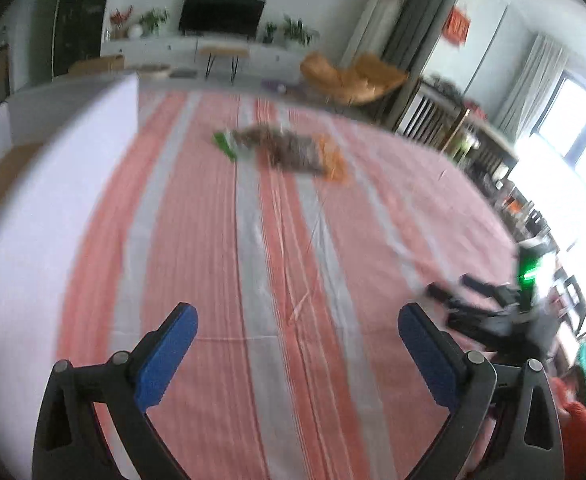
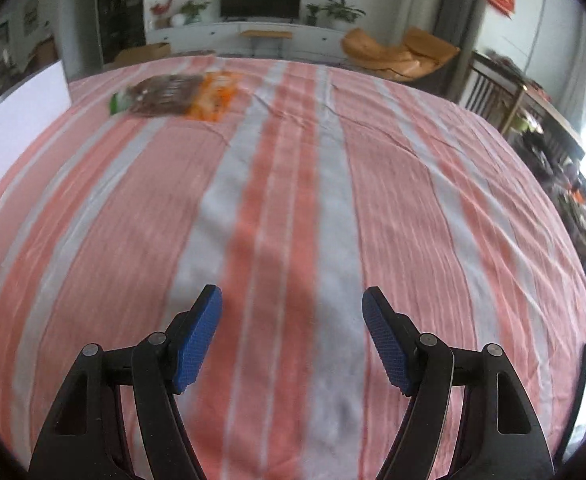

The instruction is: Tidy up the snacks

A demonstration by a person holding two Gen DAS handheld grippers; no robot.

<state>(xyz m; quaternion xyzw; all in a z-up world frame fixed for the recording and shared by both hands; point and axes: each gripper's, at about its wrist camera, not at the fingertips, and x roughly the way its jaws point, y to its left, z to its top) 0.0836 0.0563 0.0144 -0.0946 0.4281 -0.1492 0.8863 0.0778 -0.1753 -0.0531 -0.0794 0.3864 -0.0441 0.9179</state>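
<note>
A small pile of snack packets lies far across the striped cloth: a brown packet [image 1: 289, 151] between a green one [image 1: 225, 145] and an orange one [image 1: 333, 160]. The right wrist view shows the same brown packet [image 2: 165, 94], green one [image 2: 117, 103] and orange one [image 2: 217, 94] at the far left. My left gripper [image 1: 298, 320] is open over bare cloth, well short of the pile, nothing between its blue pads. My right gripper [image 2: 292, 304] is open too and empty, over the near middle of the cloth. The right gripper [image 1: 453, 288] also shows, blurred, at the right of the left wrist view.
A pink and grey striped cloth [image 2: 413, 200] covers the table. A white box [image 1: 45, 184] stands along the left side; its white wall [image 2: 17, 120] also shows at the left of the right wrist view. Chairs, shelves and a TV unit lie beyond the table's far edge.
</note>
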